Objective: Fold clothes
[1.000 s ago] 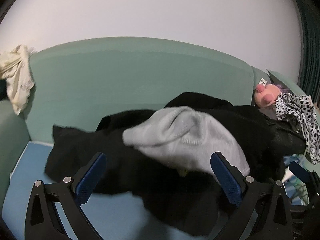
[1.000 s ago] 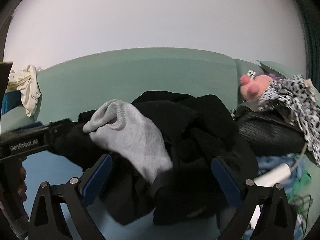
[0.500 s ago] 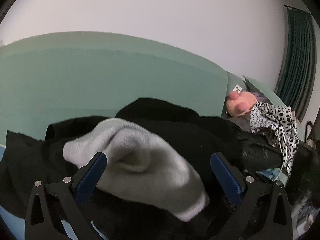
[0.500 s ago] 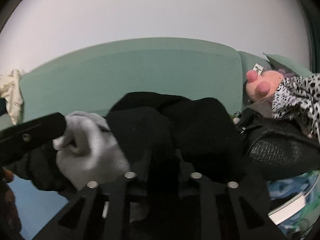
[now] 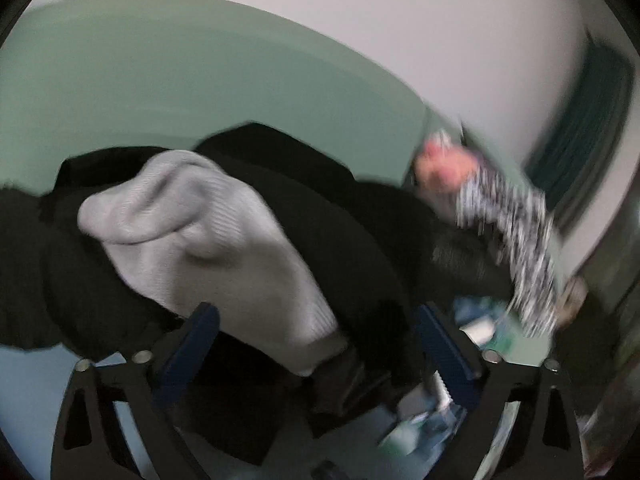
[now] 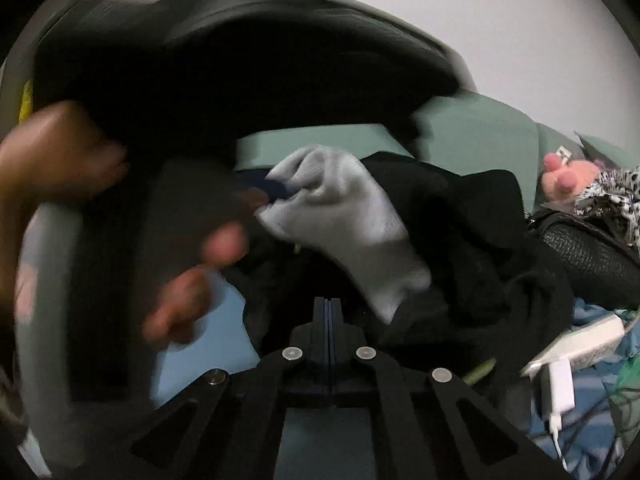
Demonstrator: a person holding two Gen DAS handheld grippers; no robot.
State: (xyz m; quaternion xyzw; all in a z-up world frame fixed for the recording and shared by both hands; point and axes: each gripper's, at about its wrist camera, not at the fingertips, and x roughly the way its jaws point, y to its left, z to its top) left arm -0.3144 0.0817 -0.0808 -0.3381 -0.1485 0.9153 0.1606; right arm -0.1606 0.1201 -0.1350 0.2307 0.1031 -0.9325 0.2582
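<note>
Closest in, the right gripper point(image 6: 328, 308) has its two fingers pressed tight together. A second ago they stood wide apart, so it has snapped shut, and I see no cloth between them. It sits just in front of the grey sock point(image 5: 208, 232), so I think its grab missed and it may need another try. The left gripper point(image 5: 316, 316) is wide and its jaws are closing. The open end of the grey sock and a bit of the black clothes point(image 5: 360, 240) lie between its blue pads point(image 5: 200, 336), but the pads do not press on them yet. This gripper has come much closer to the sock than before. In the right view a person's hand point(image 6: 60, 152) is a big blur just left of the sock. The grey sock lies on top of the black clothes, which are in a messy heap, not folded at all. Under the heap is a light blue seat point(image 6: 212, 344). Right of the sock are a black bag point(image 6: 592, 256), a pink toy point(image 6: 560, 176) and a spotted cloth point(image 6: 612, 192). Behind the sock stands the green sofa back point(image 5: 200, 80). I think the sock must come off first, before any folding starts.
</note>
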